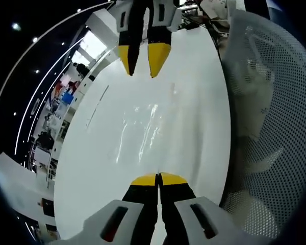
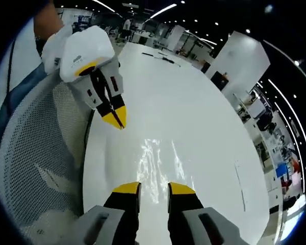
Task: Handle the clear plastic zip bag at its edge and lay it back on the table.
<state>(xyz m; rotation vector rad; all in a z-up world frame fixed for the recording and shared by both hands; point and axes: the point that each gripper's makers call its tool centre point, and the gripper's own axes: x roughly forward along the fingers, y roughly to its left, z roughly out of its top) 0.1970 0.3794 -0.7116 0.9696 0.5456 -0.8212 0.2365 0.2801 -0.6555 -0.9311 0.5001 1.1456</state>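
The clear plastic zip bag (image 1: 140,130) lies flat on the white table (image 1: 194,102) and shows mostly as bright glints and faint creases. In the right gripper view the bag (image 2: 158,163) sits just ahead of my right gripper (image 2: 154,189), whose yellow-tipped jaws stand open with nothing between them. My left gripper (image 1: 158,179) is at the bag's near side with its jaws pressed together; I see no plastic between them. The left gripper (image 2: 117,120) hangs above the table's edge, left of the bag. From the top of the left gripper view the right gripper (image 1: 143,64) points down at the table, open.
A grey mesh chair back (image 1: 268,127) stands against the table's edge beside the left gripper, with the chair back (image 2: 35,168) also at the left in the right gripper view. A thin dark line (image 2: 239,186) marks the table top. Small dark items (image 2: 160,56) lie at the far end.
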